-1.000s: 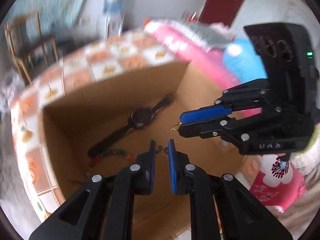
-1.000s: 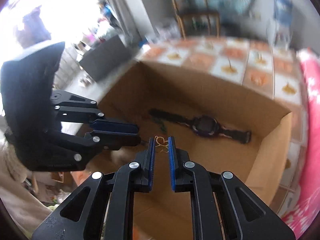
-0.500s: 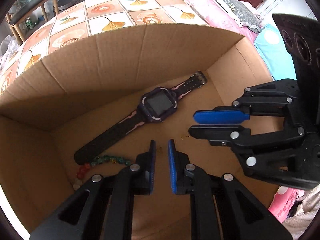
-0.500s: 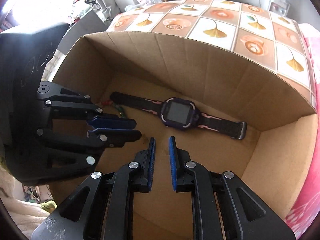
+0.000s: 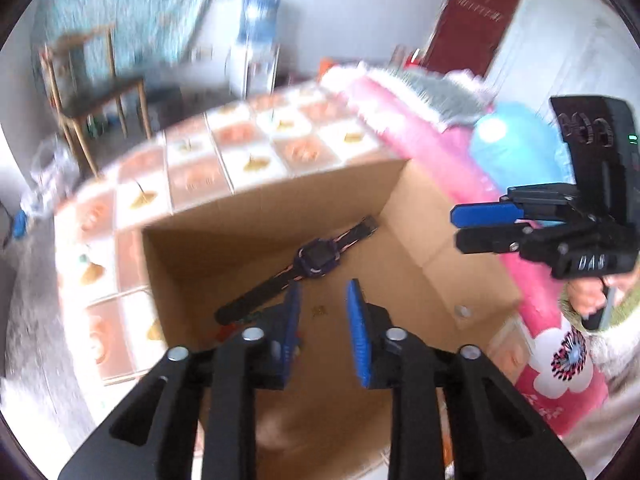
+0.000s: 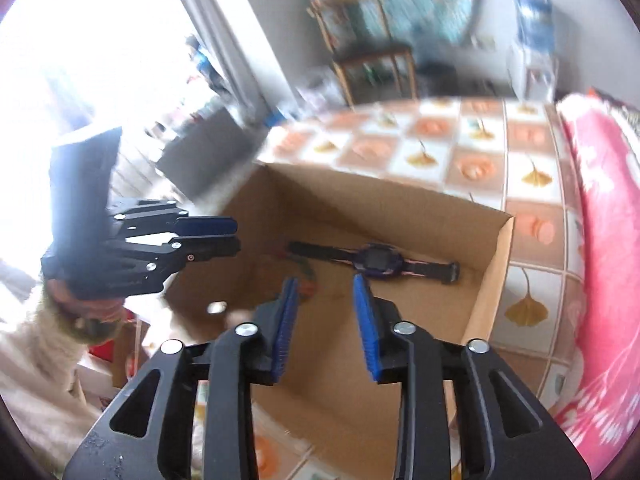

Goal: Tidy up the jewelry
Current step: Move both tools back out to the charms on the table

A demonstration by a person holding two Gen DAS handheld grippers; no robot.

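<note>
An open cardboard box point(image 5: 280, 200) point(image 6: 360, 200) stands on the table. On its floor lie a black and purple watch point(image 5: 318, 261) point(image 6: 376, 260), a small gold earring point(image 5: 320, 311) and a bead bracelet point(image 6: 309, 278), which my right finger partly hides. My left gripper point(image 5: 322, 298) point(image 6: 237, 236) hangs above the box's near side. Its jaws are opening with nothing between them. My right gripper point(image 6: 324, 284) point(image 5: 456, 227) hovers over the box's other side. Its jaws are also opening and empty.
The table wears a tiled cloth with leaf prints point(image 5: 192, 176) point(image 6: 440, 152). Pink bedding point(image 5: 420, 136) point(image 6: 600, 220) and a blue cushion point(image 5: 512, 148) lie beside it. A wooden chair point(image 5: 100, 92) and a water dispenser point(image 5: 256, 40) stand behind. A person's hand point(image 5: 588, 300) holds the right gripper.
Both grippers dipped into the box, then lifted up and back out of it. Their jaws have spread apart. The gold earring once at their tips now lies on the box floor.
</note>
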